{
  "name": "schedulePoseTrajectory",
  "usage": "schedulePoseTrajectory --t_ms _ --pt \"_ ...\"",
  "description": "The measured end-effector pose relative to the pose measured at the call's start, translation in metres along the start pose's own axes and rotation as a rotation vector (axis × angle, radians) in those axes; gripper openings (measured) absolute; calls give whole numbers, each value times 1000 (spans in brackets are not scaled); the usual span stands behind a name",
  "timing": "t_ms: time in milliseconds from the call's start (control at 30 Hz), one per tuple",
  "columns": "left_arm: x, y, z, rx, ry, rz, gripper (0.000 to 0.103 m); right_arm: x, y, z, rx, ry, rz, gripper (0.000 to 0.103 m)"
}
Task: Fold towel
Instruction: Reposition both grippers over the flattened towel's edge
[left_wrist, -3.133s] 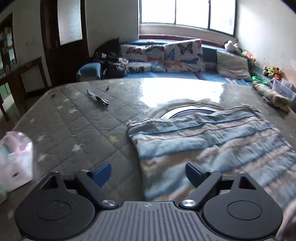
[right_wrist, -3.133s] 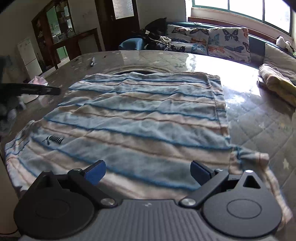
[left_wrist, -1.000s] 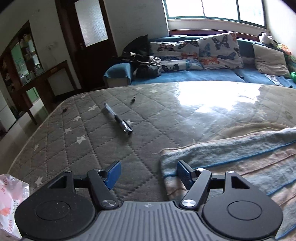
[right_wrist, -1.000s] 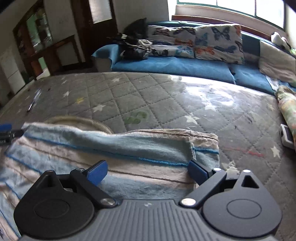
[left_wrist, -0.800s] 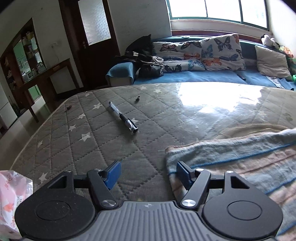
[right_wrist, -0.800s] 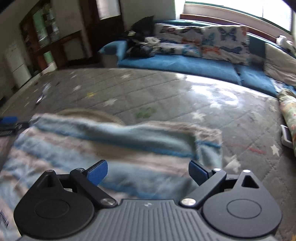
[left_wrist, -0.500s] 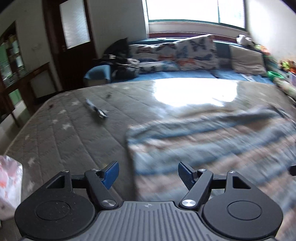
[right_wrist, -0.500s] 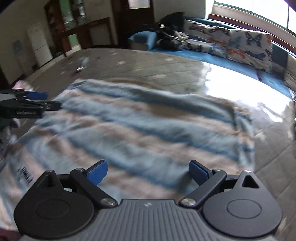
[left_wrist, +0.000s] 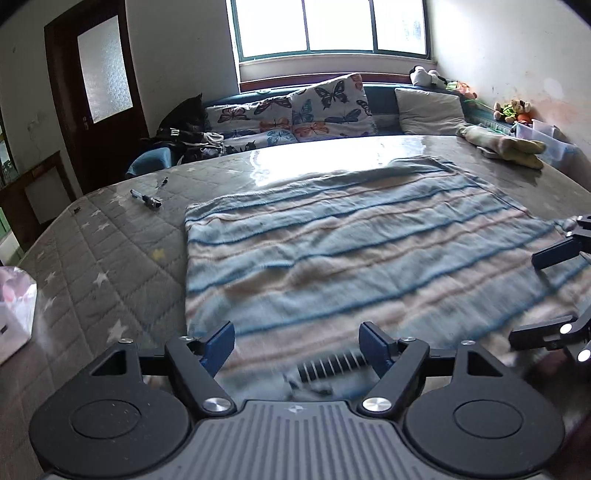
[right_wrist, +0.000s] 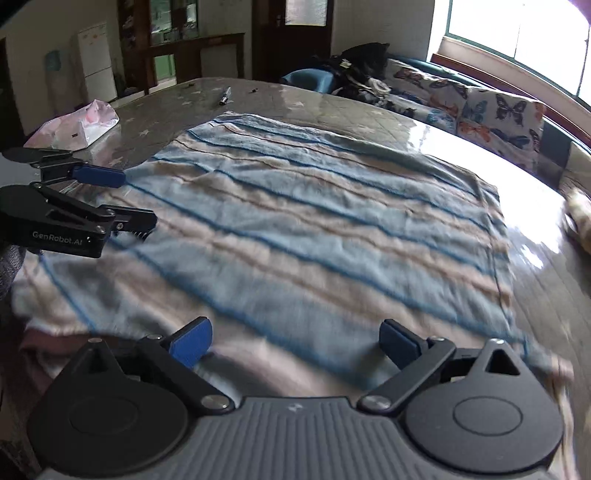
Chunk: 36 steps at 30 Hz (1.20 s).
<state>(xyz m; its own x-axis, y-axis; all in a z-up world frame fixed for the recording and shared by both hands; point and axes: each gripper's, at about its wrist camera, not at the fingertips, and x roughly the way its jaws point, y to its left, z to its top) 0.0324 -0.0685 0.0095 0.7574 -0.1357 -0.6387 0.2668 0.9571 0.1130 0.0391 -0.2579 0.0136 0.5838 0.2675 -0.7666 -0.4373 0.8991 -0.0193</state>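
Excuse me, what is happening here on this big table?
A person holds two black two-finger grippers with blue pads over a blue and pink striped towel, which lies spread flat on a grey quilted table cover with stars. The left gripper and the right gripper are both open above the near edge of the towel and grip nothing. No fold shows yet. A pen lies beyond the towel.

Window (left_wrist: 332, 27) daylight, tabletop (left_wrist: 314, 155) glare, blurred foreground, fisheye edges
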Motion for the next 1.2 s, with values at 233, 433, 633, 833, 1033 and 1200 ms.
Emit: schedulePoseTrajectory --t_ms 233,433,633,833,1033,1200 --pt "-8 0 -10 -12 0 18 80 -37 2 -27 91 -47 -55 99" --pt "-13 -16 3 -19 -40 -41 80 -56 19 -37 50 -55 -14 87" --pt "-4 -48 12 29 -43 -126 81 -58 38 -44 15 -36 125 87" --pt "8 -55 2 55 -11 -144 83 -67 45 -57 -57 55 154 87" --pt "5 -50 2 43 -6 -136 84 -71 38 -36 -33 -61 162 88" --pt "2 -47 4 45 -4 -127 84 -44 46 -38 -34 -10 179 89"
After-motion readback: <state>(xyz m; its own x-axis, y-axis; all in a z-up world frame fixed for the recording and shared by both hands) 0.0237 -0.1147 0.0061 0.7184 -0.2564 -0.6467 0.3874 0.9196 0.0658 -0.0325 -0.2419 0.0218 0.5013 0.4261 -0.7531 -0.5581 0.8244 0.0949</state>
